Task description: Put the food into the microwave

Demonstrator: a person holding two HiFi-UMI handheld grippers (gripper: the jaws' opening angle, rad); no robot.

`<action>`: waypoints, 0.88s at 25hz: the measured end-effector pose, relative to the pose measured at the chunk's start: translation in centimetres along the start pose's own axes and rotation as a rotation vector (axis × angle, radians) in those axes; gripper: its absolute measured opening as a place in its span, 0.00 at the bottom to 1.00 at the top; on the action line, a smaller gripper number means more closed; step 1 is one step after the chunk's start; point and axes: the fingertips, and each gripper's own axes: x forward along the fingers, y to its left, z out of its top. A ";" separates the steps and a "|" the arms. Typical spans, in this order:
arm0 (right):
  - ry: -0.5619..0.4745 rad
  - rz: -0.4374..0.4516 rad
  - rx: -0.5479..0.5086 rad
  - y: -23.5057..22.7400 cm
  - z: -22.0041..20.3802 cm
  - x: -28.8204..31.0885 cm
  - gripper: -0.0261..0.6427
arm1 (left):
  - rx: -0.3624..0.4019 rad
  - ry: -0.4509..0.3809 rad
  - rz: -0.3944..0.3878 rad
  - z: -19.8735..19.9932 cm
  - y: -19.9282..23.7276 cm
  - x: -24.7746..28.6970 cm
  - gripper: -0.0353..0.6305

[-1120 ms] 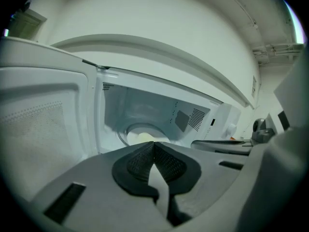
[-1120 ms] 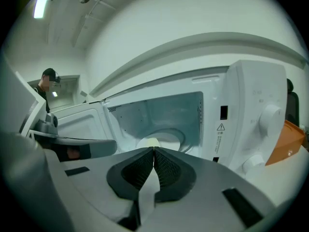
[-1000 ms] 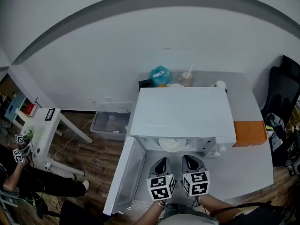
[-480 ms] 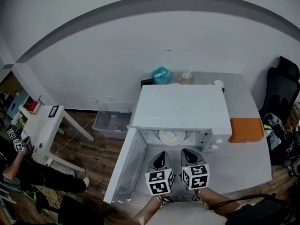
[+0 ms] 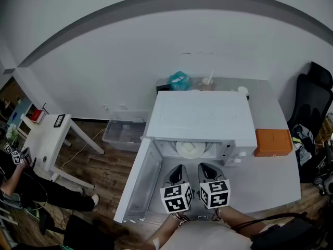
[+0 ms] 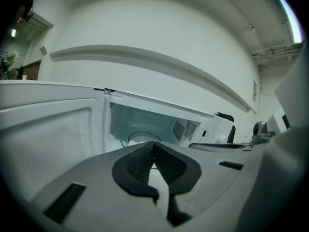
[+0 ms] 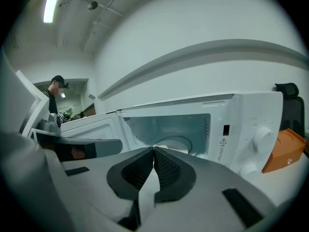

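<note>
R hand-held gripper (image 7: 153,150) (closed), food (image 5: 190,148) dead ahead

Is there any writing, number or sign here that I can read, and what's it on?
No words can be read.
Warning triangle on the microwave panel: print under it too small.
Wall plaque: too small.
Cubes on left gripper and right gripper: square patterns, no letters.

I see the microwave (image 5: 200,116) on the table (image 5: 270,181), its door (image 5: 136,184) swung out left, a dish (image 5: 191,149) inside, a box (image 5: 273,141) just right.
</note>
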 end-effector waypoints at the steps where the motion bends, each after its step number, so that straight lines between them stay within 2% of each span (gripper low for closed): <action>1: 0.002 0.000 0.000 -0.1 0.0 0.0 0.07 | 0.000 0.000 -0.001 0.0 -0.1 0.1 0.06; 8: 0.007 -0.010 -0.051 -0.3 0.3 0.2 0.06 | 0.020 0.010 -0.003 0.0 -0.1 0.2 0.06; 22: 0.007 -0.011 -0.035 -0.1 0.5 0.6 0.06 | 0.028 0.021 -0.002 0.2 0.6 0.4 0.06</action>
